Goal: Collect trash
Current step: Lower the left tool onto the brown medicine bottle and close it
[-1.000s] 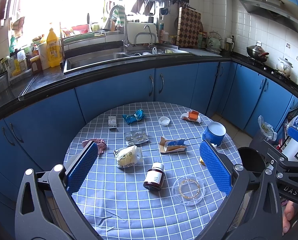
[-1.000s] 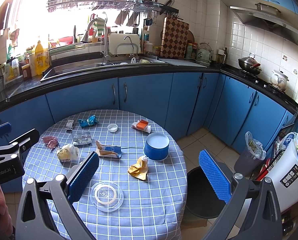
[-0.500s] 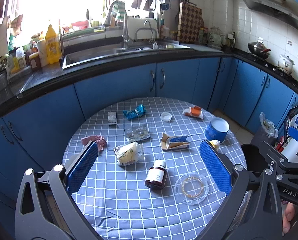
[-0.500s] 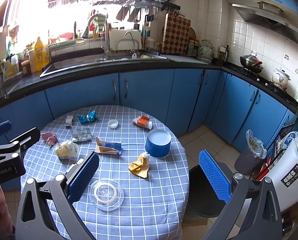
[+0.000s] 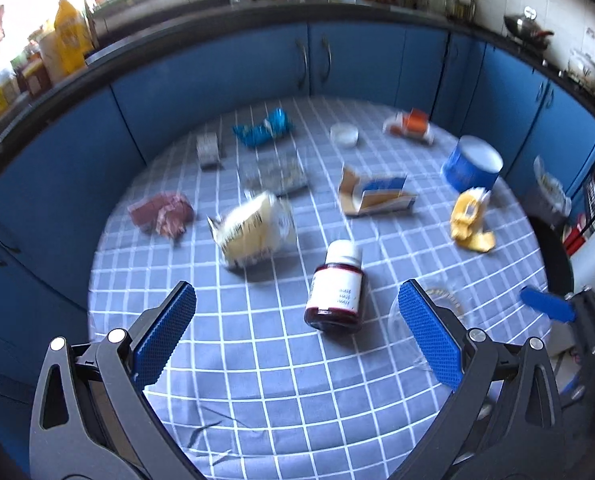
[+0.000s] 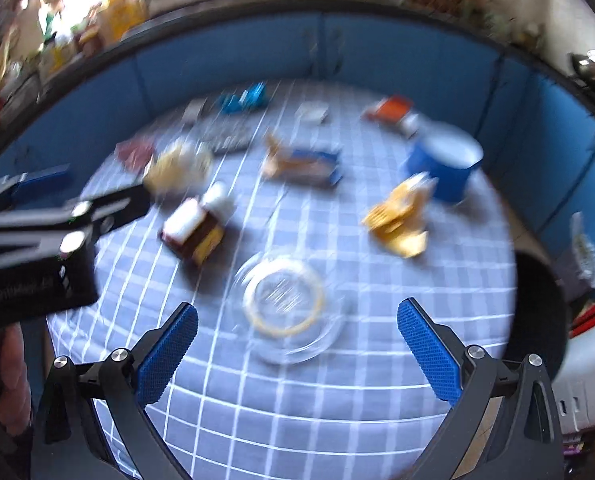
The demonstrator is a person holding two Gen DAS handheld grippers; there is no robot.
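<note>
Trash lies scattered on a round table with a blue checked cloth [image 5: 281,364]. There is a dark jar with a white cap [image 5: 336,292], a yellow-white wrapper [image 5: 253,232], a pink wrapper [image 5: 161,214], a torn blue carton [image 5: 373,198], a yellow wrapper [image 5: 467,222] and a clear round lid [image 6: 285,300]. My left gripper [image 5: 297,340] is open and empty, just short of the jar. My right gripper [image 6: 297,344] is open and empty, just short of the clear lid. The right wrist view is blurred.
A blue tub [image 5: 473,164], a blue wrapper [image 5: 263,130], a blister pack [image 5: 273,172], a white cap [image 5: 344,135] and an orange packet [image 5: 411,126] lie farther back. A dark bin [image 6: 537,300] stands right of the table. Blue cabinets [image 5: 357,64] ring the far side.
Both grippers have dropped and tilted down toward the table, coming closer to the jar and the clear lid. Both stay open. Nothing on the table has moved.
</note>
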